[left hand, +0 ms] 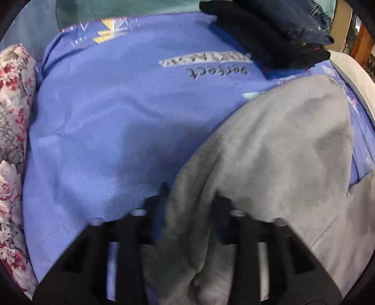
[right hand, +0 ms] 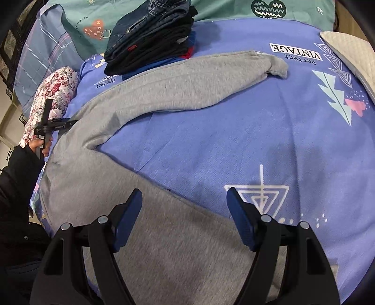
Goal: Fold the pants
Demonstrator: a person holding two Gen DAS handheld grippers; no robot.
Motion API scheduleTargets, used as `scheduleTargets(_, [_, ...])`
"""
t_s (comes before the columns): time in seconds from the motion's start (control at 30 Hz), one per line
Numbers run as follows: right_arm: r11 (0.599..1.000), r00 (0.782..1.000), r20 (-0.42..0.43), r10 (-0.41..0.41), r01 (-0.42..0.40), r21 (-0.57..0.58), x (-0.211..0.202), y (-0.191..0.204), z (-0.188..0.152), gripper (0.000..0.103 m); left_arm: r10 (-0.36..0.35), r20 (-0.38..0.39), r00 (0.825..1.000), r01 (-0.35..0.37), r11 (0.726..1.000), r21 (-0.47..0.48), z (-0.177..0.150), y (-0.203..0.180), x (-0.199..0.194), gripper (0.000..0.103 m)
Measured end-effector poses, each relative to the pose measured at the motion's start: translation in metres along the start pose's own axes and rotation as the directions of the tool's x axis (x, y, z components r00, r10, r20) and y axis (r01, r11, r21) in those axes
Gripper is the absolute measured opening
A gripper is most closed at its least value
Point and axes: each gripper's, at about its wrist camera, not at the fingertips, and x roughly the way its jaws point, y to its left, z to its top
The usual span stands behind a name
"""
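Observation:
Grey sweatpants (right hand: 164, 93) lie spread on a blue printed bedsheet (right hand: 257, 140). One leg curves to the upper right and ends in a cuff (right hand: 279, 68); the other runs down under my right gripper (right hand: 185, 201). That gripper is open, its left finger over grey cloth and its right finger over bare sheet. My left gripper (right hand: 72, 122), held by a hand in a dark sleeve (right hand: 39, 145), pinches the pants' left edge near the waist. In the blurred left wrist view, grey cloth (left hand: 269, 152) bunches up between the left gripper's (left hand: 191, 197) fingers.
A stack of folded dark jeans and black clothes (right hand: 150, 35) sits at the back of the bed, also in the left wrist view (left hand: 269, 35). A floral pillow (right hand: 54, 93) lies at the left edge, a white quilted cushion (right hand: 351, 54) at the right, a teal pillow (right hand: 234, 9) behind.

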Motion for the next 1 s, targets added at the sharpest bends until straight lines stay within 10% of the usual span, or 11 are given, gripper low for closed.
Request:
scheduleTargets(0.3, [0.988,0.990,0.019,0.142,-0.140,-0.072,0.020,0.041,0.071,0.078,-0.066,0.225,0.972,0.038,0.991,0.128,-0.053,-0.078,-0.113,0.013])
scheduleTargets(0.53, [0.871,0.888,0.034,0.459,-0.457,0.183,0.080,0.055,0.130,0.098,-0.086,0.267,0.960,0.049,0.988,0.146,-0.095,-0.125,-0.141,0.014])
scheduleTargets(0.8, [0.879,0.933,0.093,0.348,-0.359,0.313,0.144,0.065,0.157,0.097,-0.098,0.271,0.958,0.071,0.992,0.108,-0.115,-0.127,-0.153,0.014])
scheduleTargets(0.93, [0.857,0.899,0.006,0.439,-0.420,0.297,0.160,0.075,0.152,0.018,-0.076,0.237,0.968,0.056,0.994,0.092,-0.126,-0.129,-0.152,0.028])
scheduleTargets(1.0, [0.875,0.907,0.022,0.422,-0.413,0.251,0.148,0.076,0.140,0.014,-0.075,0.245,0.967,0.068,0.997,0.034,-0.136,-0.124,-0.160,0.043])
